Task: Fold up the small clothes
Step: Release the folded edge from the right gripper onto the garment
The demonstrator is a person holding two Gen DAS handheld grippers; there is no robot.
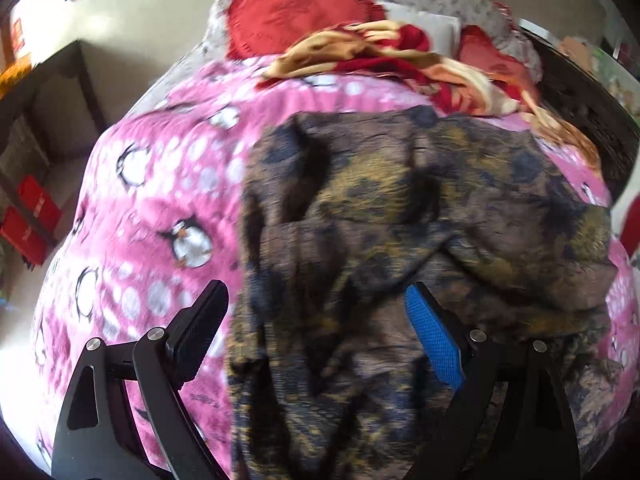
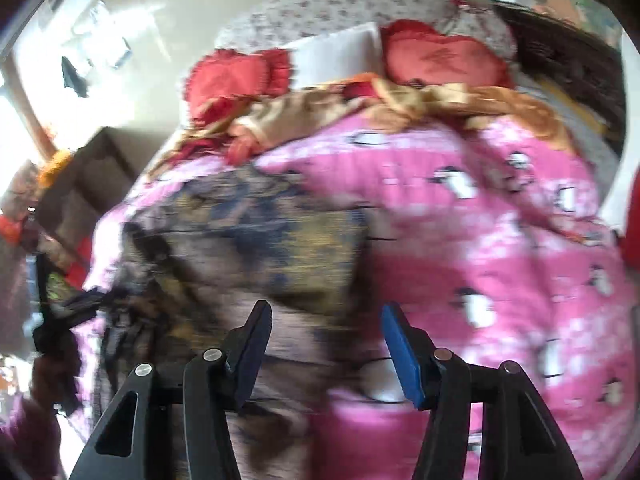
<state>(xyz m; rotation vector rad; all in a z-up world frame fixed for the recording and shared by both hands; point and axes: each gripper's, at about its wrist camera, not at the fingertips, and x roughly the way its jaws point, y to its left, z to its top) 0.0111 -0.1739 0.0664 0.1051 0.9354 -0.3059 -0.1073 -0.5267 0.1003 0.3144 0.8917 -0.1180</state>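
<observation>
Brown, blue and mustard mottled cloth — the small garment (image 1: 400, 216) — lay crumpled on the pink penguin-print blanket (image 1: 160, 184) that covered the bed, roughly mid-bed and well short of the red cushions (image 2: 436, 54) and the tumbled red-and-gold cloth (image 1: 384, 48) at the head end. The left gripper (image 1: 316, 328) hung over the garment's near portion with its jaws spread wide and nothing pinched between them; cloth lay beneath the gap, but the pads did not press on it. The right gripper (image 2: 328, 348) sat over the garment's right-hand border, where cloth gave way to blanket, its jaws released and parted about halfway, gripping nothing.

The garment looked thin, light and limp — it held soft ridges and dark hollows rather than any shape of its own, so it would likely drape and sag from whatever point lifted it. Taking hold seemed best at an outer hem or corner, one per gripper, pinching a single layer clear of the fleecy blanket underneath, which could be caught up by mistake. Blur hid where the hems actually ran.
</observation>
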